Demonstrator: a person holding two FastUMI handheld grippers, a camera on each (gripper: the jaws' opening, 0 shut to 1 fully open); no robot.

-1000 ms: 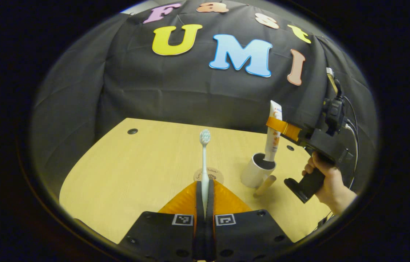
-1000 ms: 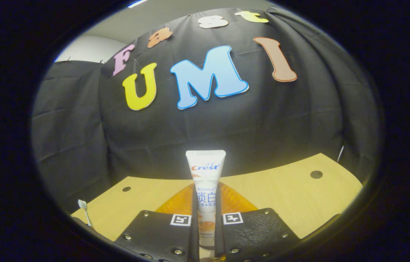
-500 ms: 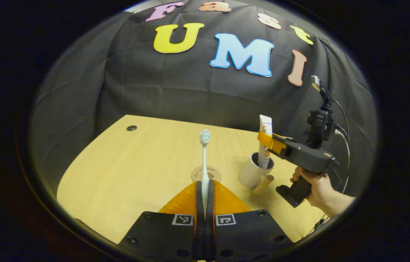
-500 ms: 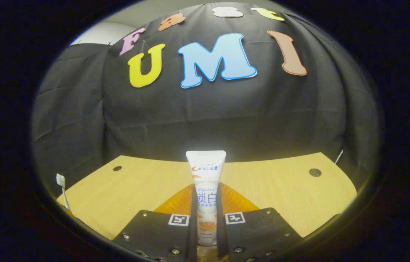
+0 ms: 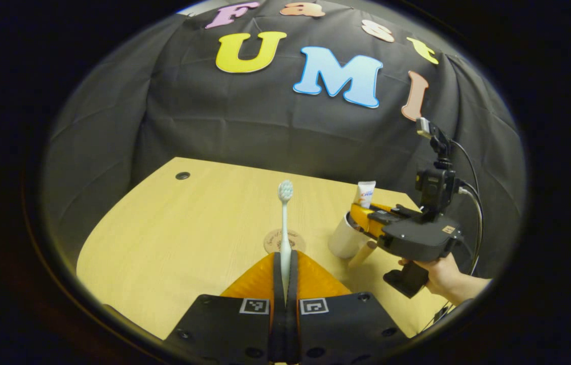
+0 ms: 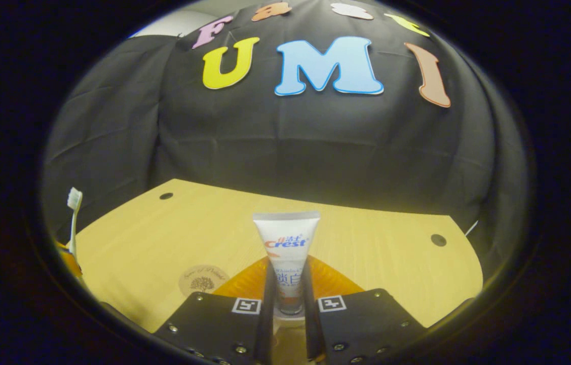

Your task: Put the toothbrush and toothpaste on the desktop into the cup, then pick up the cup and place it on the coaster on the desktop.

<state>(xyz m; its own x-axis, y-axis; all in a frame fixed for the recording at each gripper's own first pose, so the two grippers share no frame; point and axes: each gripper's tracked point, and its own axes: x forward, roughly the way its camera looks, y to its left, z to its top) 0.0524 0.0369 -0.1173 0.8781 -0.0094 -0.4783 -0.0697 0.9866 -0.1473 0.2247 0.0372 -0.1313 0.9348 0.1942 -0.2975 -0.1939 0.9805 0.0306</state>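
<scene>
My left gripper (image 5: 285,256) is shut on the handle of a white toothbrush (image 5: 285,218), which stands upright over the front of the desk. Just beyond it lies a round wooden coaster (image 5: 276,242). To its right stands a white cup (image 5: 340,242) with a wooden handle. In the left gripper view my right gripper (image 5: 360,217), held by a hand (image 5: 442,276), tilts down over the cup's mouth. It is shut on the toothpaste (image 6: 288,241), whose lower end is inside the cup. The tube's flat top (image 5: 366,192) sticks up above the fingers.
The light wooden desk (image 5: 179,233) has round cable holes at its far left (image 5: 182,176) and far right (image 6: 438,240). The black cloth wall rises right behind it. In the right gripper view the coaster (image 6: 203,280) lies front left and the toothbrush (image 6: 73,203) stands at the left edge.
My right gripper has come down and tipped forward, sinking the toothpaste deeper into the cup. My left gripper has kept the toothbrush almost still.
</scene>
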